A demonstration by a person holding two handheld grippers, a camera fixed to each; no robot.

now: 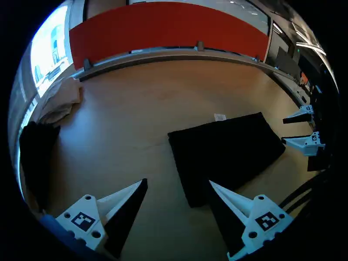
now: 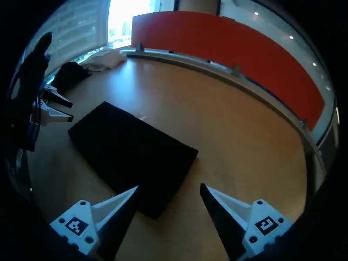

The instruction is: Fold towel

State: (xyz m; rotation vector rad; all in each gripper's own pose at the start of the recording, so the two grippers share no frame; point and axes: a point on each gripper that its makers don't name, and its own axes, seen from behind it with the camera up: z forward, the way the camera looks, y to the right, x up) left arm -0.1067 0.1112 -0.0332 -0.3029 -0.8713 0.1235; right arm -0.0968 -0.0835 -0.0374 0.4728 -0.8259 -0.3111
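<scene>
Black towel (image 1: 226,150) lay flat, seemingly part-folded, on the tabletop (image 1: 130,126), with the left hand-held gripper (image 1: 178,182) and right hand-held gripper (image 2: 169,186) spread and empty above it, so the next fold likely called for pinching two corners.

left tool (image 1: 177,182): fingers spread wide, gap empty, tips angled forward and down, held above the bench (image 1: 143,108)
right tool (image 2: 169,186): fingers spread wide, nothing gripped, same forward-down tilt
left tool, seen from right gripper view: far left, fingers parted, roughly level
right tool, seen from left gripper view: far right, fingers parted
holding hands: in shadow, no detail
</scene>
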